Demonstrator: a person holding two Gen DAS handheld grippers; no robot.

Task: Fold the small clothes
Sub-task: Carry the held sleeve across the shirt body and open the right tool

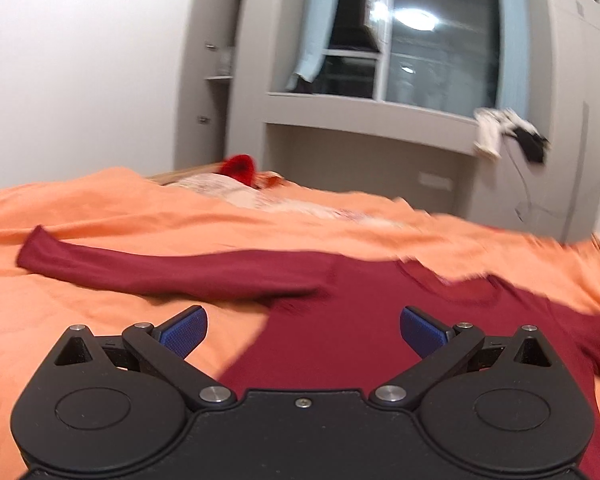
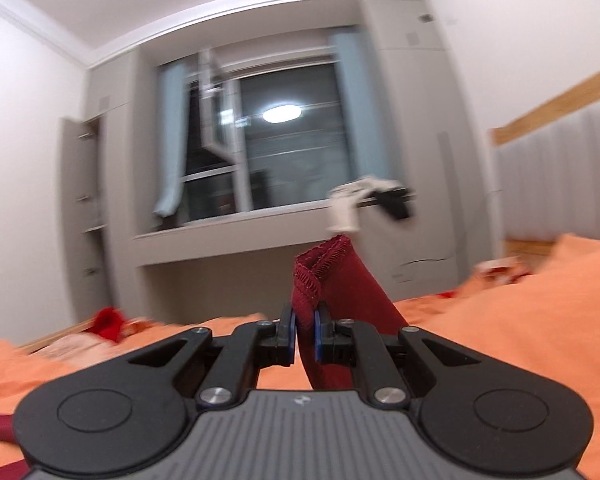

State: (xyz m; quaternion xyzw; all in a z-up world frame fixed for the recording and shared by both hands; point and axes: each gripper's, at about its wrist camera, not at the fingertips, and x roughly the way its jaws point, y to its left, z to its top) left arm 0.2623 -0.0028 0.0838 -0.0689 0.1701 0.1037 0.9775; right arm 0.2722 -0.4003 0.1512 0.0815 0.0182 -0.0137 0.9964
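Above the blurred orange bedspread [image 1: 100, 216], right claw [image 2: 305, 334] pinches the maroon shirt [image 1: 340, 320] cuff; left claw [image 1: 303, 330] gapes wide.

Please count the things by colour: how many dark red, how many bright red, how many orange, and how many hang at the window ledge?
Dark red: 1, the long-sleeved shirt
Bright red: 1, a small fluffy item
Orange: 1, the bed cover
Hanging at the window ledge: 2, a white item and a black item
Total: 5
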